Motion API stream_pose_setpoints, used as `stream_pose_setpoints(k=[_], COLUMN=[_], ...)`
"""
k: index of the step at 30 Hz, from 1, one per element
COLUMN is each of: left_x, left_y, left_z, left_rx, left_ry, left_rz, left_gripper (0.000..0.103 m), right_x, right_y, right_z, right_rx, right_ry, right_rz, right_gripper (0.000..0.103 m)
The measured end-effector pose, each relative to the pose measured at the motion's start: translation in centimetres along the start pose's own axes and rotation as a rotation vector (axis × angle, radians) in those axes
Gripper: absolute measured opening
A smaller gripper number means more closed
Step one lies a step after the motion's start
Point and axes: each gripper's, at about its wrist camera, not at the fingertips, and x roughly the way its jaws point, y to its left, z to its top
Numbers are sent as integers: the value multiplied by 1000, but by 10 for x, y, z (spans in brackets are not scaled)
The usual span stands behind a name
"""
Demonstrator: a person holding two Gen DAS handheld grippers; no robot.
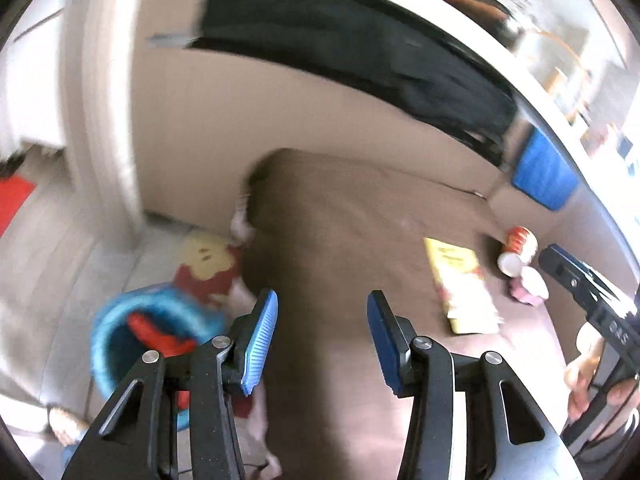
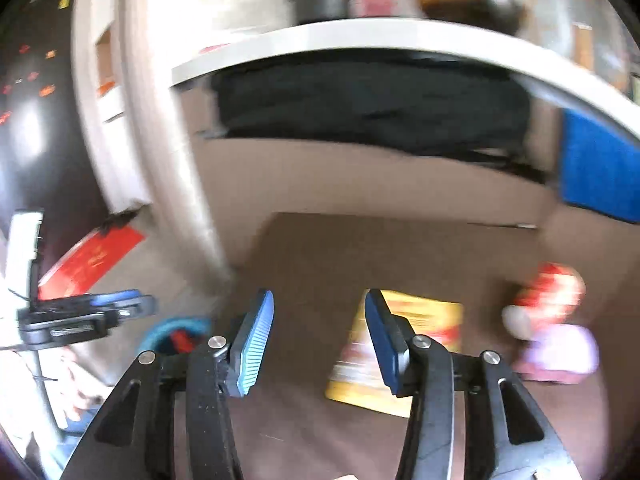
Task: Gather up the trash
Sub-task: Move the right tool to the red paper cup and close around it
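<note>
A yellow snack packet lies flat on a brown couch seat. A red and white paper cup lies on its side to its right, with a pink wrapper beside it. A blue bin on the floor at the left holds something red. My left gripper is open and empty above the seat's front edge. My right gripper is open and empty, just left of the yellow packet.
A black cloth hangs over the couch back. A blue cushion sits at the right corner. A red and yellow toy lies on the tiled floor by the bin. A white pillar stands at the left.
</note>
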Motion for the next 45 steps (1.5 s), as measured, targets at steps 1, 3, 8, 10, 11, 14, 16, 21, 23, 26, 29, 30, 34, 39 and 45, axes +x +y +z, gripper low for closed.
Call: stream_pose_setpoints(k=[1, 3, 8, 10, 11, 14, 16, 21, 23, 26, 29, 30, 34, 39, 45], left_x=[7, 21, 61, 75, 80, 96, 102, 106, 104, 105, 109, 110, 113, 119, 109], left_y=[-20, -53, -118, -137, -143, -156, -158, -147, -137, -118, -108, -108, -118, -148, -172], left_z=[-1, -1, -4, -5, -5, -5, -5, -3, -1, 1, 1, 1, -1, -6, -29], left_rx=[20, 55, 122, 127, 128, 144, 146, 148, 141, 101, 73, 70, 98, 151, 158], left_ry=[4, 18, 68, 81, 85, 111, 114, 117, 117, 122, 138, 140, 149, 171, 194], left_rz=[-14, -43, -69, -76, -79, -77, -67, -23, 1, 23, 24, 22, 2, -48, -41], left_gripper=[48, 48, 48, 48, 48, 48, 48, 48, 48, 48, 48, 48, 48, 48, 48], right_x=[-6, -12, -20, -13, -8, 12, 29, 78, 100, 119, 128, 130, 120, 77, 33], right_y=[-22, -61, -144, -173, -187, -213, -221, -227, -230, -237, -234, -231, -217, -207, -196], right_z=[-4, -14, -30, -33, -34, -31, -27, -13, -10, -8, -3, 0, 11, 8, -13], right_rx=[14, 39, 115, 168, 196, 258, 283, 330, 349, 428, 430, 405, 313, 251, 149], right_ry=[1, 13, 35, 49, 54, 69, 80, 121, 162, 185, 184, 187, 184, 119, 95], right_rz=[-36, -88, -150, -145, -135, -111, -82, -81, -110, -44, -45, -49, -54, 3, -9], right_gripper=[45, 45, 45, 45, 45, 47, 47, 47, 47, 54, 54, 54, 50, 50, 50])
